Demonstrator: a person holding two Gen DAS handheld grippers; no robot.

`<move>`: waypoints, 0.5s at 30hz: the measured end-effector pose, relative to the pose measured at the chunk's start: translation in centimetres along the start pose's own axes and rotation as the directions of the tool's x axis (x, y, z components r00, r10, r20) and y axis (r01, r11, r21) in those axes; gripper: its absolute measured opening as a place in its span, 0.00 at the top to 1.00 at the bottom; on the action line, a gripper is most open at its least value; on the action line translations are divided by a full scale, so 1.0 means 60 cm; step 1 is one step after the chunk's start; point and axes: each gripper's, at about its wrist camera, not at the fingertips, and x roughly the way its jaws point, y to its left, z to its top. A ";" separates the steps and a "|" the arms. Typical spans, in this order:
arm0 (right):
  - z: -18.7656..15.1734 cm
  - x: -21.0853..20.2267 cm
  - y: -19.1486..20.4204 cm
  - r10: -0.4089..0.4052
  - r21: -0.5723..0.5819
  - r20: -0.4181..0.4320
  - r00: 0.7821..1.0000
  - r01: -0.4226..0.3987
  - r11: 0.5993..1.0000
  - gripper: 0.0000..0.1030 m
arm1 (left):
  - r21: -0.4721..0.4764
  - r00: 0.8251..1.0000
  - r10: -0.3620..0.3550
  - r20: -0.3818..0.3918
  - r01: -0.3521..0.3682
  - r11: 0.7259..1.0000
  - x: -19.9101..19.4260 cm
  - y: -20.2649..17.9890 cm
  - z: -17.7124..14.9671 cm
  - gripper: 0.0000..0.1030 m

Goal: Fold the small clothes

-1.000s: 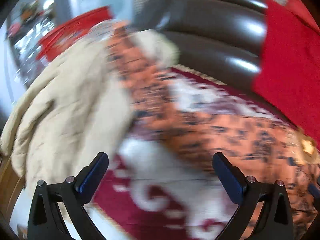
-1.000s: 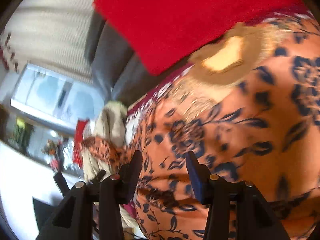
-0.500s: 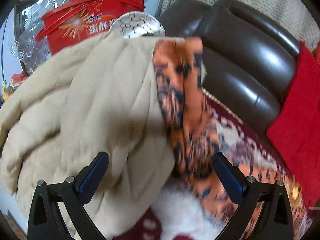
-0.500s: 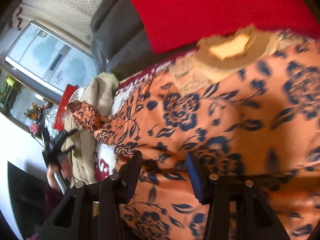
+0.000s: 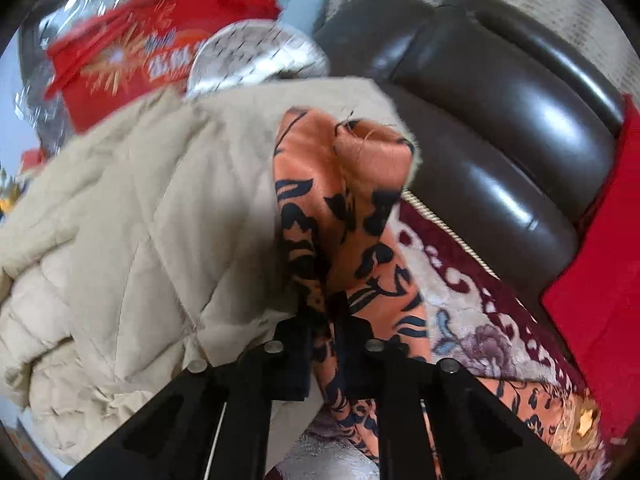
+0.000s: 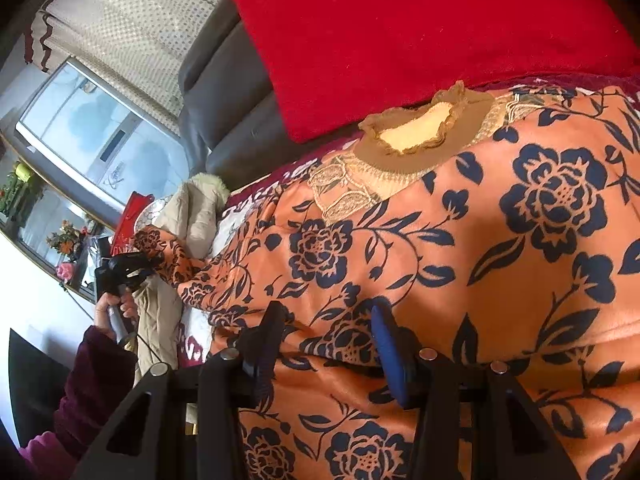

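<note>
An orange garment with dark blue flowers [image 6: 500, 240] lies spread on the sofa seat, its tan lace collar [image 6: 416, 132] toward the red cushion. My right gripper [image 6: 326, 328] stands over its near part, half closed, with a thick fold of the fabric bunched between the pads. One sleeve [image 5: 344, 200] stretches left onto a beige padded coat [image 5: 140, 220]. My left gripper [image 5: 326, 308] is shut on that sleeve, and the cuff end rises beyond the fingers. In the right wrist view the left gripper [image 6: 136, 264] shows at the far left, held by a hand [image 6: 116, 308].
A dark leather sofa back [image 5: 500, 100] runs behind, and a red cushion [image 6: 400, 40] leans on it. A maroon and white patterned cover [image 5: 472, 300] lies under the clothes. A red tub [image 5: 160, 52] and a silvery bowl [image 5: 256, 52] stand past the coat.
My left gripper swung left to the sleeve lying on the beige coat, then closed on it from wide open. The right gripper kept the same half-closed gap over the garment.
</note>
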 end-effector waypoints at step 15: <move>0.029 -0.113 -0.070 -0.041 0.152 0.230 0.972 0.006 0.988 0.52 | 0.526 0.932 -0.362 -0.020 0.318 0.789 -0.257 -0.354 -0.139 0.95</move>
